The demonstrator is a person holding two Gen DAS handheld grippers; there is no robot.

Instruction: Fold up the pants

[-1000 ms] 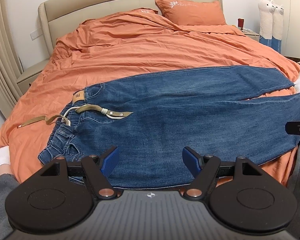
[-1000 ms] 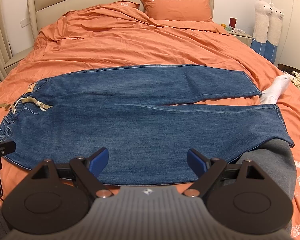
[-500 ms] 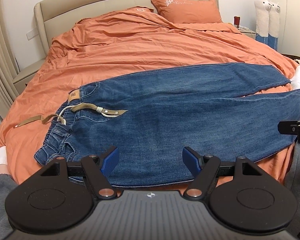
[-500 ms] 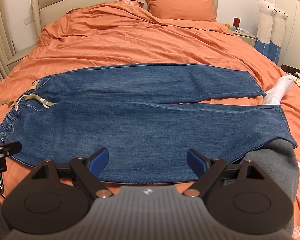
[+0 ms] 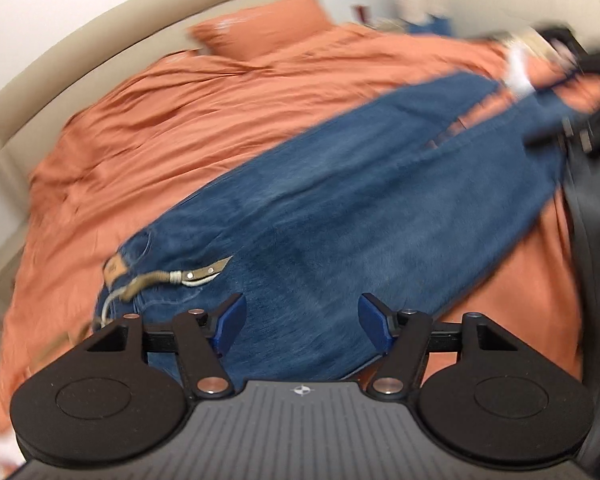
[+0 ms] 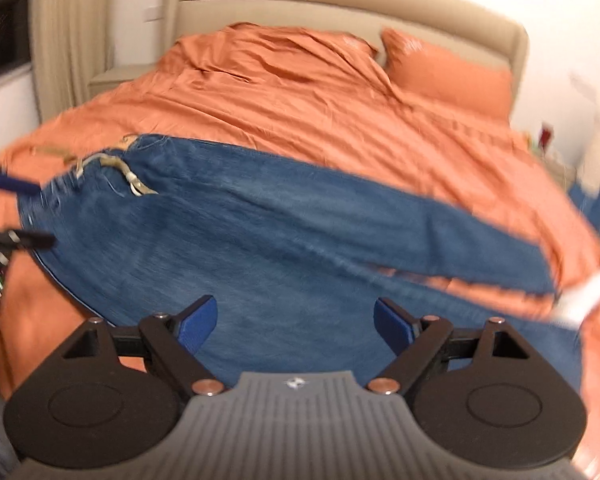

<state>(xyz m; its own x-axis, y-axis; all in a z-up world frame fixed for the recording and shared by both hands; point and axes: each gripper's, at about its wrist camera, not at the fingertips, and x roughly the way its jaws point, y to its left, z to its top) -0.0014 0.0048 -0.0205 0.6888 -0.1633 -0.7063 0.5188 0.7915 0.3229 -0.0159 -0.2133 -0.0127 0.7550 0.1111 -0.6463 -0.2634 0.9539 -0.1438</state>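
Blue jeans (image 5: 340, 216) lie flat across the orange bed, waist to the left with a tan belt (image 5: 172, 278), both legs stretched to the right. They also show in the right wrist view (image 6: 284, 248). My left gripper (image 5: 302, 322) is open and empty, just above the near edge of the jeans close to the waist. My right gripper (image 6: 296, 322) is open and empty, above the near leg's middle. Both views are blurred and tilted.
The orange duvet (image 6: 300, 92) covers the bed, with an orange pillow (image 6: 448, 72) and a beige headboard (image 6: 340, 8) at the back. A white sock (image 6: 588, 292) lies by the leg hems. A person's grey-clad leg (image 5: 596, 240) is at the right.
Both grippers have swung and tilted, the left rolling one way, the right the other, and moved closer to the jeans. The jeans have not moved. Both stay open.
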